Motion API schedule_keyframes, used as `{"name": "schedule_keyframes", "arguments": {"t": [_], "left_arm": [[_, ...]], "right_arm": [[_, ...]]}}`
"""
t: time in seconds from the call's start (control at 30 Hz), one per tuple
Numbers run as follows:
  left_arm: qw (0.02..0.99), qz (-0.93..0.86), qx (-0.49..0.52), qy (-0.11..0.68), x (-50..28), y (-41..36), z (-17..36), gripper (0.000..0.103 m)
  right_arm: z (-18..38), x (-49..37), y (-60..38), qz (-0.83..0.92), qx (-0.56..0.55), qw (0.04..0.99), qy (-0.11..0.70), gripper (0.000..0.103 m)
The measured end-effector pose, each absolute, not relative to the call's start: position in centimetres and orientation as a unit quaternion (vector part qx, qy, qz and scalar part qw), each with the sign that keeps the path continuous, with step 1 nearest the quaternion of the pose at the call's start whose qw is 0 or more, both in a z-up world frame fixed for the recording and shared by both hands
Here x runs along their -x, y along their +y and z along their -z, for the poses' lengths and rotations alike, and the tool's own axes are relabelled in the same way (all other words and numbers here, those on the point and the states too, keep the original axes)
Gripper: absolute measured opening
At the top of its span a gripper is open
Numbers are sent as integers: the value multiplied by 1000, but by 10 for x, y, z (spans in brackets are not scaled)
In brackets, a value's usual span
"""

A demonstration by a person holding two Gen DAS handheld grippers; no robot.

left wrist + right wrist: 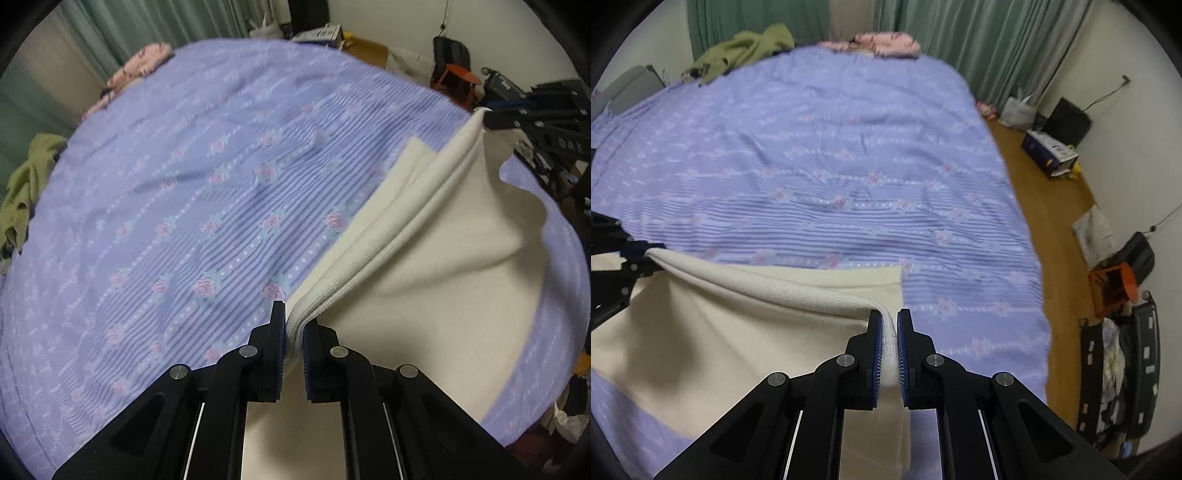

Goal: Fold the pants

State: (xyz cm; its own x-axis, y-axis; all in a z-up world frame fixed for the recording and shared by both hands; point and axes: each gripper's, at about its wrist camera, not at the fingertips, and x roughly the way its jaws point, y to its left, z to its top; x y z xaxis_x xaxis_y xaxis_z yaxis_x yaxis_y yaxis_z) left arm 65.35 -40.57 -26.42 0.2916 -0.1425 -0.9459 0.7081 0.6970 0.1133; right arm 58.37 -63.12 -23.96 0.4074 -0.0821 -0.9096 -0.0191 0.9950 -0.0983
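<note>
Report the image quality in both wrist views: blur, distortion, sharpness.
Left wrist view: heavy fisheye curvature, bedspread smeared by motion blur, left gripper and pinched pants sharper. Right wrist view: same barrel distortion and dark corners, bed blurred, right gripper crisp.

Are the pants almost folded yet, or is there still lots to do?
Partway. The cream knitted pants already show stacked layers at the lifted ribbed edge, so some folding looks done. Now the left gripper and right gripper each pinch one end of that edge above the purple flowered bedspread. Left: lay it flat and finish folding.
</note>
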Motion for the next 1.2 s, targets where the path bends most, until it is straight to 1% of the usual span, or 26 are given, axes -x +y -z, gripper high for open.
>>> {"name": "schedule_keyframes", "arguments": {"t": [0.1, 0.13, 0.17, 0.2, 0.23, 0.37, 0.4, 0.43, 0.47, 0.5, 0.53, 0.6, 0.67, 0.7, 0.77, 0.8, 0.87, 0.93, 1.1, 1.2], "left_arm": [[744, 274, -276, 542, -668, -412, 290, 10], [742, 273, -274, 547, -671, -412, 296, 10], [740, 272, -270, 553, -674, -411, 302, 10], [738, 272, -264, 558, -677, -410, 308, 10], [739, 271, -261, 559, -679, -410, 310, 10], [743, 268, -248, 561, -684, -410, 315, 12], [747, 263, -247, 558, -685, -410, 313, 17], [754, 257, -248, 552, -684, -412, 309, 23], [762, 254, -248, 542, -683, -412, 303, 28], [774, 251, -245, 528, -680, -411, 294, 44], [789, 247, -240, 509, -674, -410, 281, 56], [819, 245, -209, 475, -656, -402, 251, 62], [830, 248, -184, 465, -640, -393, 229, 65], [835, 247, -172, 460, -629, -388, 218, 67], [846, 239, -155, 451, -604, -376, 196, 70], [850, 236, -147, 447, -590, -368, 186, 72], [858, 233, -130, 438, -556, -353, 162, 73], [866, 225, -117, 430, -524, -339, 144, 77], [884, 205, -96, 408, -450, -284, 100, 78], [892, 188, -70, 404, -406, -245, 78, 83]], "right_arm": [[268, -611, -634, 13, 58, 829, 555, 9], [273, -618, -635, 13, 59, 829, 556, 13], [277, -625, -639, 17, 57, 830, 554, 27], [279, -629, -643, 34, 55, 834, 549, 32], [277, -629, -649, 56, 54, 837, 541, 40], [262, -611, -671, 72, 4, 855, 514, 42], [259, -601, -672, 75, 2, 857, 510, 42], [257, -592, -672, 74, 4, 857, 509, 42], [257, -582, -670, 72, 6, 856, 511, 42], [257, -571, -667, 74, 11, 855, 514, 42], [257, -562, -664, 76, 15, 854, 515, 42], [251, -539, -654, 72, 12, 856, 512, 42], [240, -519, -644, 63, -4, 862, 504, 42], [235, -512, -640, 61, -11, 864, 499, 44], [216, -488, -625, 56, -28, 872, 485, 62], [209, -480, -618, 54, -33, 876, 478, 63], [191, -459, -602, 44, -39, 884, 465, 64], [169, -434, -579, 34, -33, 891, 451, 64], [123, -372, -524, 3, -17, 909, 417, 64], [99, -334, -494, -9, -8, 917, 398, 70]]}}
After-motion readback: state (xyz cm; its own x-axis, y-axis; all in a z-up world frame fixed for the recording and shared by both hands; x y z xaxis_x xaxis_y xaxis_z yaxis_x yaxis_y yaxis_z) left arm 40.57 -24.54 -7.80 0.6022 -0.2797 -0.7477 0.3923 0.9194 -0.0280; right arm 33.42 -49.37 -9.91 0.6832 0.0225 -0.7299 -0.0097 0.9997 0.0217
